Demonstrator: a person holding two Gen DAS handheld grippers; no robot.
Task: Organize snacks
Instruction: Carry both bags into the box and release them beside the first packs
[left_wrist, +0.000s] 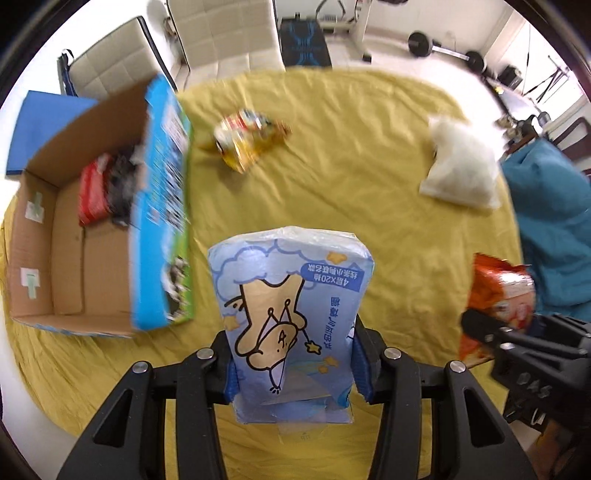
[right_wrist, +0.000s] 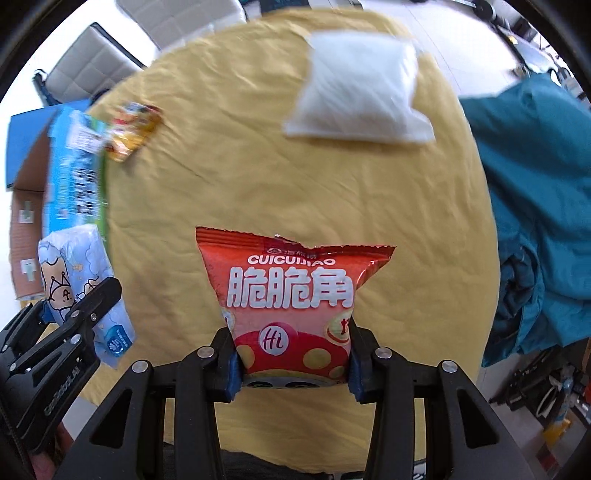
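My left gripper (left_wrist: 295, 354) is shut on a light blue cartoon-printed pack (left_wrist: 291, 314), held above the yellow cloth. That pack (right_wrist: 79, 273) and the left gripper (right_wrist: 92, 302) show at the left of the right wrist view. My right gripper (right_wrist: 291, 350) is shut on a red snack bag (right_wrist: 291, 291); the bag (left_wrist: 498, 295) and right gripper (left_wrist: 491, 332) appear at the right of the left wrist view. An open cardboard box (left_wrist: 92, 266) with blue sides stands at the left, holding a red packet (left_wrist: 94, 192). A yellow snack bag (left_wrist: 247, 138) and a white bag (left_wrist: 461, 166) lie on the cloth.
The round table wears a wrinkled yellow cloth (left_wrist: 351, 206). A teal fabric heap (right_wrist: 535, 192) sits at the right edge. White chairs (left_wrist: 221, 33) stand behind the table. A blue mat (left_wrist: 48, 122) lies beyond the box. Gym weights (left_wrist: 443, 48) rest on the far floor.
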